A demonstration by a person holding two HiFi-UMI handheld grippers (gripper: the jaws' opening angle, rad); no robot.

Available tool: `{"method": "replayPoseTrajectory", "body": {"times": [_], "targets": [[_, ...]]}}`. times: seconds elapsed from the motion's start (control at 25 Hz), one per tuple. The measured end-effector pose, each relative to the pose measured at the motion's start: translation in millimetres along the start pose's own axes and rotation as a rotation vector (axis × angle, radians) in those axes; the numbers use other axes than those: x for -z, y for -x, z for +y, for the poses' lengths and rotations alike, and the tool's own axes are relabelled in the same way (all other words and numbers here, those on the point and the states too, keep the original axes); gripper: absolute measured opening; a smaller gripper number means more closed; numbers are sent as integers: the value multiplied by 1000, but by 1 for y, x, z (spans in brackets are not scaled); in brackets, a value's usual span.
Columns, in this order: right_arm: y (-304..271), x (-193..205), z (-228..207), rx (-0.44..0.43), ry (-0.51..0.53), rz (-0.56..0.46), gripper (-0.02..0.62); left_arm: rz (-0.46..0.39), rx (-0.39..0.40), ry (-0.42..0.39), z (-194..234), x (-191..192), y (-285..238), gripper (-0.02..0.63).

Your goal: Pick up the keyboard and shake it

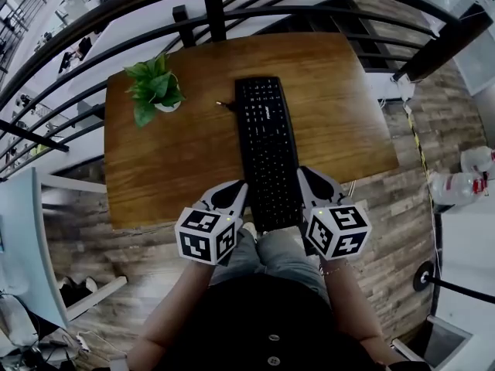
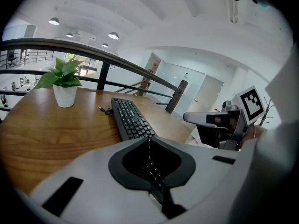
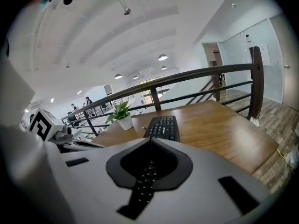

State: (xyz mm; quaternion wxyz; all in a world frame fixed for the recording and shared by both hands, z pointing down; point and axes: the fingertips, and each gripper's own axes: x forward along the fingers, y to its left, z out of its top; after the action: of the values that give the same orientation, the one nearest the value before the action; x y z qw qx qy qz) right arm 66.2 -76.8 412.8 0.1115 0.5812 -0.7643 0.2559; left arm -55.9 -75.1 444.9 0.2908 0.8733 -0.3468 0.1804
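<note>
At the near edge of the brown wooden worktop (image 1: 178,168), we see the left hand-held gripper (image 1: 240,187) at about 7 o'clock of the keyboard's near end and the right hand-held gripper (image 1: 304,175) at about 5 o'clock, one on each side of it. We cannot tell whether either one touches it. Each gripper's own view shows its jaws pressed together with nothing between them, for the left (image 2: 149,140) and for the right (image 3: 150,139).

The long black computer keyboard (image 1: 267,149) lies flat on the worktop, running lengthwise from 6 towards 12 o'clock. Its near end is at the worktop edge. At about 10 o'clock of it stands a small green plant in a white pot (image 1: 157,91), well apart. Beyond, at 12 o'clock, runs a dark metal railing (image 1: 216,6).

We judge the task barely begun: the hand-held grippers are in place, but no grip is taken. Opening the jaws, closing on the keyboard, lifting and shaking all remain.
</note>
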Motion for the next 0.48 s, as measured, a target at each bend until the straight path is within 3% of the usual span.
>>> {"method": "replayPoseTrajectory", "body": {"times": [0.48], "targets": [[-13, 31, -16, -21, -9, 102, 29, 78, 99, 149, -2, 34, -11, 20]]}}
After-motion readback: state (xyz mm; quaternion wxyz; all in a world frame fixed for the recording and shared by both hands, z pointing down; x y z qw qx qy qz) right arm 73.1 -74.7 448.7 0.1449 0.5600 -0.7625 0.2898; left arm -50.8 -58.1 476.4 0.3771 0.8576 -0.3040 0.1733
